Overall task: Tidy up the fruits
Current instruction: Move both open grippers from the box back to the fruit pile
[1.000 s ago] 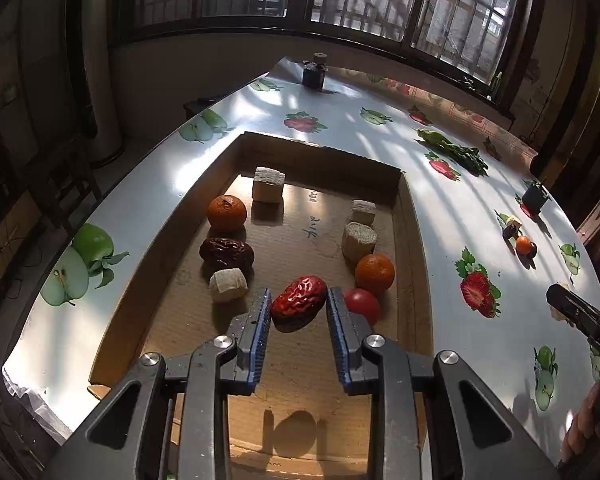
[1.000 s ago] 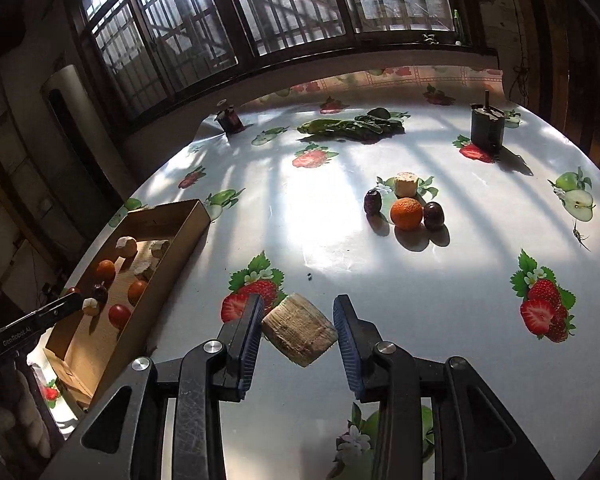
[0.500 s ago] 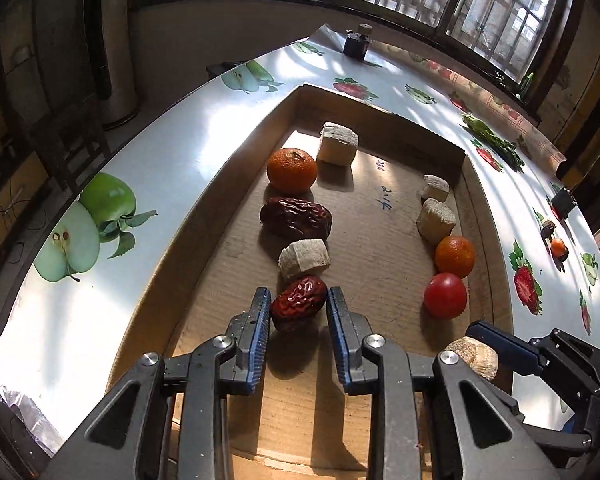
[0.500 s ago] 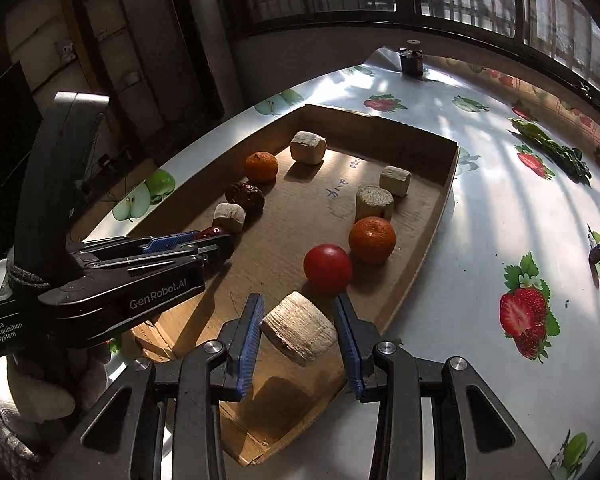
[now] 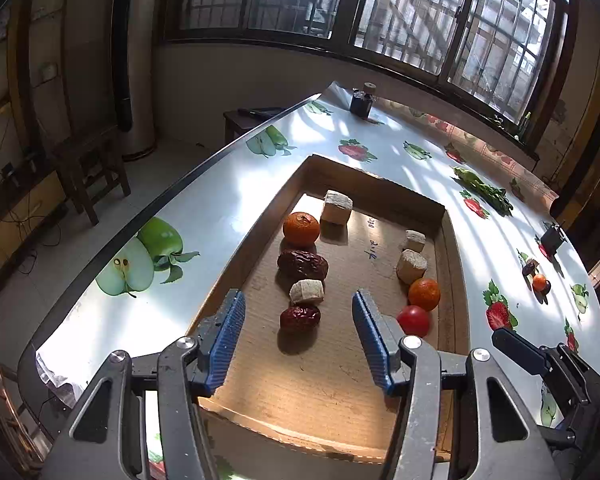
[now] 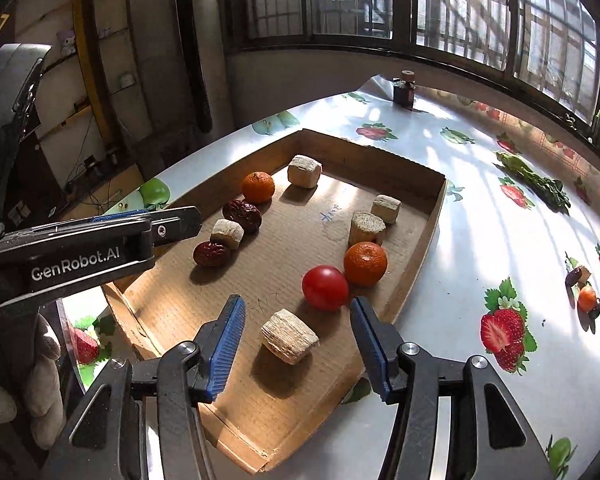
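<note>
I am holding my left claw (image 5: pixel 298 338) wide over the near end of the cardboard tray (image 5: pixel 380 188), its blue pads clear on both sides of the red date (image 5: pixel 300 318) lying on the tray floor. I am holding my right claw (image 6: pixel 298 342) just as wide, with the pale cut chunk (image 6: pixel 289 335) lying loose between its pads near the tray's front edge.

Both pieces are lying at the near ends of two lines, which I judge is the reason for where they lie. On the left, the date is lying just beside a pale chunk (image 5: pixel 307 292), then a darker date (image 5: pixel 302 265), a mandarin (image 5: pixel 301 229) and a bigger chunk (image 5: pixel 337 207). On the right, the tomato (image 6: pixel 325 287) is touching a second mandarin (image 6: pixel 365 263), with two more chunks (image 6: pixel 367 229) beyond.

Farther out on the fruit-print counter (image 6: pixel 440 312), a small mandarin with dark fruit (image 6: pixel 587 298) is waiting, well apart from the tray. I judge those as the next pieces to fetch, so sorting is well along but not finished.
</note>
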The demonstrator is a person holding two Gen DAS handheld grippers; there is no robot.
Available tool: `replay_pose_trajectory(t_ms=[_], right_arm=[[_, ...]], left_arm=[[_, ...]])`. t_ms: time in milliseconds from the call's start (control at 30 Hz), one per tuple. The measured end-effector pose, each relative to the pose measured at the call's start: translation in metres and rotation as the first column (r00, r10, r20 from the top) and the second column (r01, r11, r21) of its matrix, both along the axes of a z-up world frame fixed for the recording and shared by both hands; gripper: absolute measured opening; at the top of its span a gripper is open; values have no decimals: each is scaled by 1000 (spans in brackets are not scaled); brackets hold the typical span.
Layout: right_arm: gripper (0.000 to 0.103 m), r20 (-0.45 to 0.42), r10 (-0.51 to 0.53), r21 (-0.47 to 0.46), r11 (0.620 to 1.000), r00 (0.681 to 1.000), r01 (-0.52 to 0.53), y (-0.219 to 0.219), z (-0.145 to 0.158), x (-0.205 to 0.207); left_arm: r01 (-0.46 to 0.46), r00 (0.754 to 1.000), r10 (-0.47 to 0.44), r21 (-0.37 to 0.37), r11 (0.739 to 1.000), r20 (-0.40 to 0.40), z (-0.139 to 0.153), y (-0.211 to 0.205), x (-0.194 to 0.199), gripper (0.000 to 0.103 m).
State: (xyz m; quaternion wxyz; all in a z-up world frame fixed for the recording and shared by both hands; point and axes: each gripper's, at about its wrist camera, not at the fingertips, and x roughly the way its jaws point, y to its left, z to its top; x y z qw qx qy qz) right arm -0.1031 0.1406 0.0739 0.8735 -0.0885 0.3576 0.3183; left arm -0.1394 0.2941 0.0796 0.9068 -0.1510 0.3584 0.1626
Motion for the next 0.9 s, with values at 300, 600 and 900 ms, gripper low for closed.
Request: replay_pose_trajectory(t_ms=[300,600,900], right_arm=[[70,-80,-324,166,928,943,333,-104,1,-8],[70,-100,-370,194,903,923,383,-135,-1,-19],[70,-89,-367,199,904,926,378,-138,-3,-25]], left_arm=[[40,996,-61,278,960,67,29,-86,-13,91],[97,993,-111,317,944,29,27,-126,-15,91],[114,992,-127,329,937,18,27,-137,-19,91]])
